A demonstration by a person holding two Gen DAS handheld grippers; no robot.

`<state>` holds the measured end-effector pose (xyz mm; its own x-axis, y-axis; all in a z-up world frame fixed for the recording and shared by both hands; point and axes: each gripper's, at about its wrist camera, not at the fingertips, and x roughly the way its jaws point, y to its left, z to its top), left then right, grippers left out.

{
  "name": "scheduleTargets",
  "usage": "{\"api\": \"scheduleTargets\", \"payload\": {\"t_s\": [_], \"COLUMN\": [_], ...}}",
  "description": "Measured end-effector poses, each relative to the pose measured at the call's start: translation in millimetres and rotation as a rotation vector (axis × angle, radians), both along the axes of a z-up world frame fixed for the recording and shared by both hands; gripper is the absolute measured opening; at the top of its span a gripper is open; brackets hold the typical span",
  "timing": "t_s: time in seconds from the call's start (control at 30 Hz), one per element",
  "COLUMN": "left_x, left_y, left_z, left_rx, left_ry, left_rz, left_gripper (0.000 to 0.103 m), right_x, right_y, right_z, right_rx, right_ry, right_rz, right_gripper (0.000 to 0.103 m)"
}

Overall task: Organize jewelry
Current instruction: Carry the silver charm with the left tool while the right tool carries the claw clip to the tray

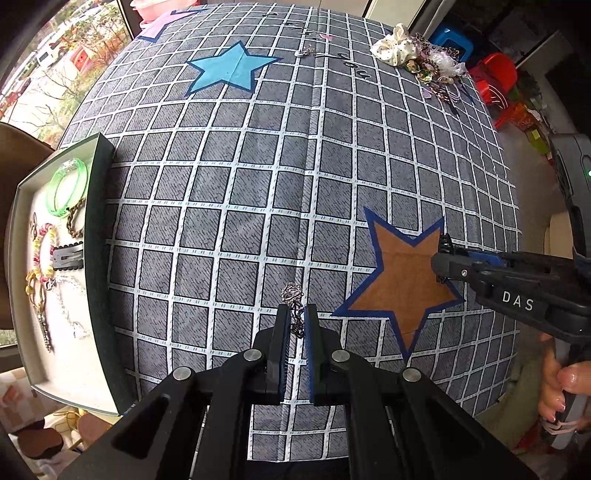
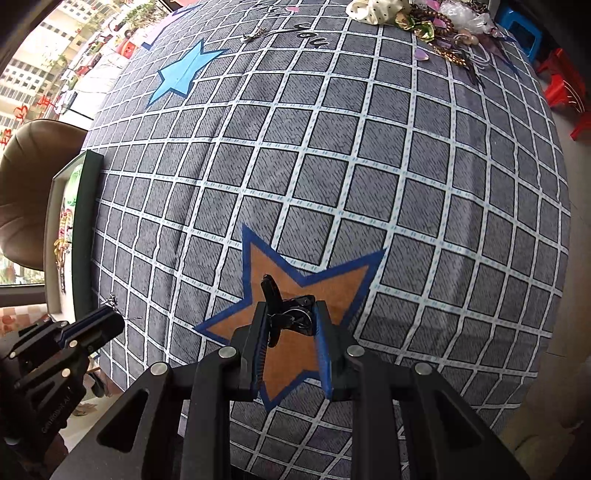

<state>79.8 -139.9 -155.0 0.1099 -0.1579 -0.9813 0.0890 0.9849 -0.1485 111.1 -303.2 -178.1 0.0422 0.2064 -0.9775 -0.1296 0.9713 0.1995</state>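
From the left wrist camera, the left gripper (image 1: 296, 314) points down at a desk covered by a grey checked cloth (image 1: 229, 177). Its jaws are clenched on a small silver metal ornament (image 1: 293, 295), whose twisted top sticks out beyond the fingertips while a thin dark part hangs between the pads. At the far left stands an open box (image 1: 96, 258) with dark walls and a white floor. Inside lie green bangles (image 1: 66, 190), a braided brown bracelet (image 1: 75, 218), a black hair clip (image 1: 67, 257) and several other pieces too small to name. On the right, the right gripper (image 1: 443, 258) reaches in over an orange star (image 1: 400, 288) printed on the cloth, with a hand (image 1: 561, 391) on its handle at the lower right. A blue star (image 1: 229, 68) lies far left of centre, and a heap of jewelry and scrunchies (image 1: 417, 55) sits at the far right corner.

From the right wrist camera, the right gripper (image 2: 291, 317) hangs over the orange star (image 2: 288, 354). Its jaws grasp a black hair claw clip (image 2: 291, 314), one prong jutting out on the left side. The left gripper (image 2: 94, 326) shows at the near left, just beside the box (image 2: 86, 236), the ornament's tip barely visible at its end. The heap (image 2: 424, 18) lies at the far edge, right of centre.
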Motion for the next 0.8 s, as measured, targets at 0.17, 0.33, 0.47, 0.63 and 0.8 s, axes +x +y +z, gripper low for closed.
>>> {"api": "scheduleTargets", "payload": {"t_s": [0.17, 0.33, 0.47, 0.63, 0.8], "left_x": [-1, -6, -9, -13, -21], "left_y": [1, 18, 38, 66, 93], "left_z": [8, 15, 18, 22, 25], "left_rx": [0.005, 0.004, 0.000, -0.010, -0.012], "left_ry": [-0.029, -0.053, -0.064, -0.086, -0.101], "left_rz": [-0.045, -0.087, -0.116, -0.143, -0.153], "left_gripper": [0.015, 0.015, 0.015, 0.015, 0.015], "right_x": [-7, -13, -18, -24, -29], "right_y": [-4, 9, 25, 50, 82], "right_z": [9, 13, 19, 26, 30], "right_rx": [-0.011, -0.020, -0.023, -0.024, -0.029], "right_ry": [-0.005, -0.017, -0.028, -0.045, -0.057], "right_rz": [-0.030, -0.058, -0.090, -0.113, -0.113], "right_gripper": [0.025, 0.025, 0.025, 0.025, 0.025]}}
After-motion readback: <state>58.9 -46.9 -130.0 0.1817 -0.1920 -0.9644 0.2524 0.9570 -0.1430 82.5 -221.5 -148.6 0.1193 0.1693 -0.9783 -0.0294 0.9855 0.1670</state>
